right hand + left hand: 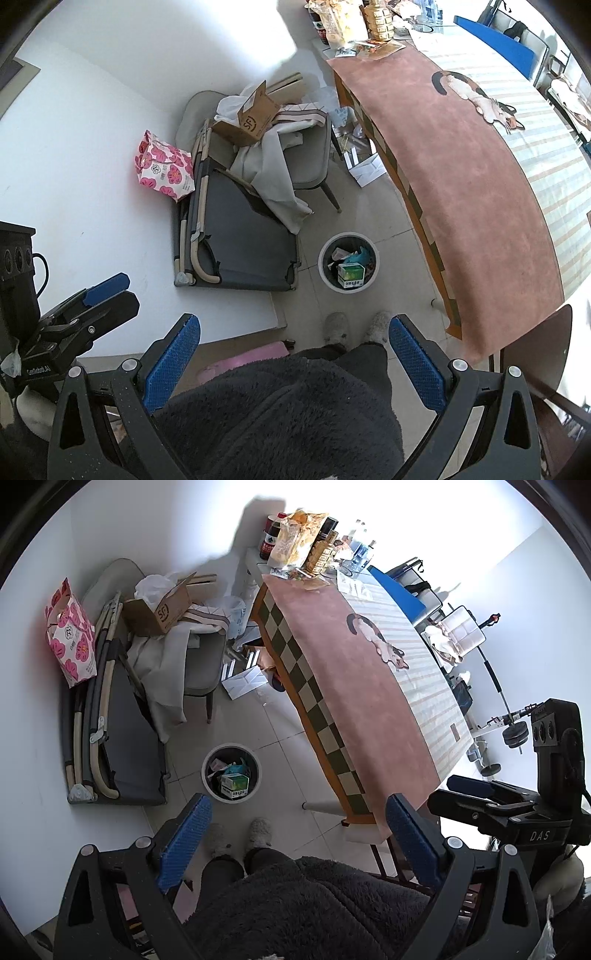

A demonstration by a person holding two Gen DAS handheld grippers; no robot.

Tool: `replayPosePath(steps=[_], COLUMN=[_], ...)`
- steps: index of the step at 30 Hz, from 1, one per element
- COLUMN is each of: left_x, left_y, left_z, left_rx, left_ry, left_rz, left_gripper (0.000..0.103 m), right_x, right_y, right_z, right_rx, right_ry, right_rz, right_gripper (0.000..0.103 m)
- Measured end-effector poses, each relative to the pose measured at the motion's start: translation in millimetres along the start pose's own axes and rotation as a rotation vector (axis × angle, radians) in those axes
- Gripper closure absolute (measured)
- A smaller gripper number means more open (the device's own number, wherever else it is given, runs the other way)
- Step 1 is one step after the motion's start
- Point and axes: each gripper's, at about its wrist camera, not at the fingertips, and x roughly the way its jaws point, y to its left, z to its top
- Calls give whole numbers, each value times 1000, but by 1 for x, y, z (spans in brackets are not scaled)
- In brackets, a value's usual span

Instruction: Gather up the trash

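Both grippers are pointing down at the floor with jaws spread wide and nothing between them: the left gripper (295, 834) and the right gripper (295, 354). The bin (348, 236) is standing ahead of the slippers (338, 326), beside the table (480, 184), already holding a green box (351, 276). Loose white papers (365, 170) are lying further ahead, under the table edge. Neither gripper seems clearly nearer.

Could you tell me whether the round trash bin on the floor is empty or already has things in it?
It has things in it. The trash bin holds a green and white box and other crumpled packaging.
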Motion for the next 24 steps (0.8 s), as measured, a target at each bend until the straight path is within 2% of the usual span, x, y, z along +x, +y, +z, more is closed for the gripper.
replayPosePath(steps=[24], left_x=[-4], left_y=[-13], left_z=[-4], left_rx=[15], left_ry=[2], left_rz=[-25], left_gripper=[7], right_x=[-9], right_y=[3], right_z=[-7], right_rx=[11], right_ry=[-7], right_rz=[10], right_gripper=[0])
